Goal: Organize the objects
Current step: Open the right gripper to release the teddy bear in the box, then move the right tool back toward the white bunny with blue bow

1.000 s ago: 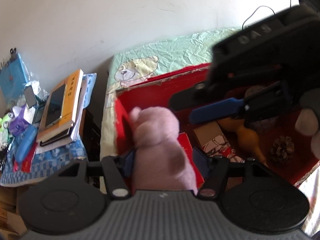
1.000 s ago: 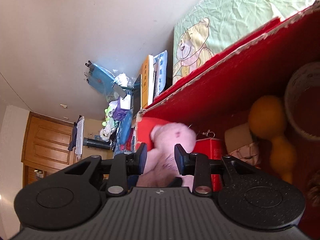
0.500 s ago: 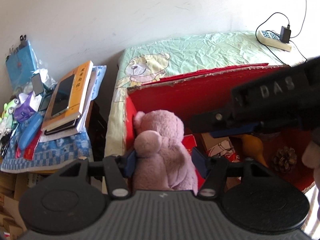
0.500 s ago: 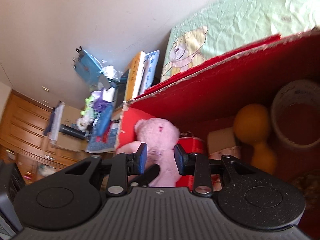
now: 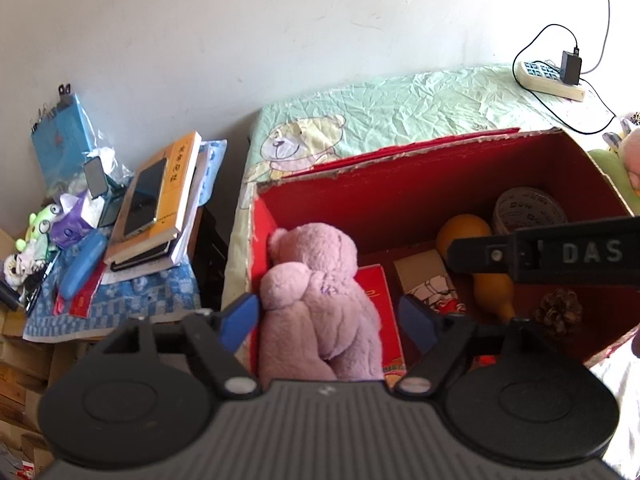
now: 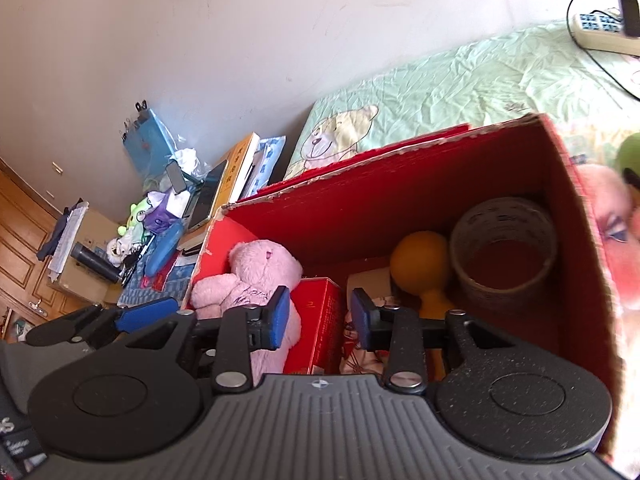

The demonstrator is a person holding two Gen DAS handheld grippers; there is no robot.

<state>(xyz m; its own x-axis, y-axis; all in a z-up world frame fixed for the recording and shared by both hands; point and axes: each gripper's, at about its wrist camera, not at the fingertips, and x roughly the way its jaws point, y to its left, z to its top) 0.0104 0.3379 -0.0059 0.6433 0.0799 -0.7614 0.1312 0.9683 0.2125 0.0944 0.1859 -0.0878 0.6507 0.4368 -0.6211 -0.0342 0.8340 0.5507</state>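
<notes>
Left gripper (image 5: 328, 320) jaws just opened, clear of the pink teddy (image 5: 316, 300) now sitting in the red box's (image 5: 420, 184) left end; right gripper (image 6: 316, 316) jaws open, empty; lift straight out without snagging plush.

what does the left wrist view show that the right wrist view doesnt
Only the left wrist view shows the pine cone on the box floor, and the right gripper reaching across the box.

Only the right wrist view shows the wooden door, the dark flask and a pink toy outside the box wall.

Both show the pink teddy bear at one end of the red box, the gourd, the tape roll and the power strip.
</notes>
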